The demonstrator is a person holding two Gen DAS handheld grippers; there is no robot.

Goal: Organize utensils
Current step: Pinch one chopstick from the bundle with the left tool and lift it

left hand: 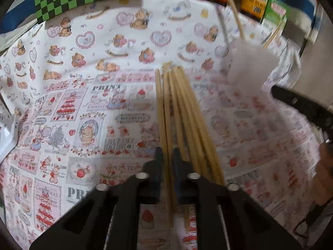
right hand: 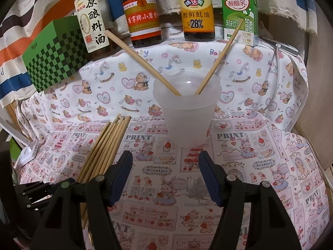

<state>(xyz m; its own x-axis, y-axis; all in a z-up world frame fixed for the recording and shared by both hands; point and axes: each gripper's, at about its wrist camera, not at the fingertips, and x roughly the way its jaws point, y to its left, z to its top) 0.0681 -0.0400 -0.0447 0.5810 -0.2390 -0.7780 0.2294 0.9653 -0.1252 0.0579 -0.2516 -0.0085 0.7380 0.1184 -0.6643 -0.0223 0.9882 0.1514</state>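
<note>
The bench is draped in two printed cloths: a teddy-bear cloth (right hand: 108, 95) at the back and a strawberry-print cloth (right hand: 166, 187) in front. On them rest a bundle of wooden chopsticks (right hand: 104, 152), a translucent plastic cup (right hand: 187, 125), a green checkered box (right hand: 56, 56), three sauce bottles (right hand: 143, 12) and a green milk-drink carton (right hand: 239, 16).

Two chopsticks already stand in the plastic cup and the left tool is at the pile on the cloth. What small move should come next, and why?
Probably lift the left tool a little: it has shut on one chopstick of the pile, which lies beside the cup, so raising it should separate that chopstick before carrying it to the cup.
</note>
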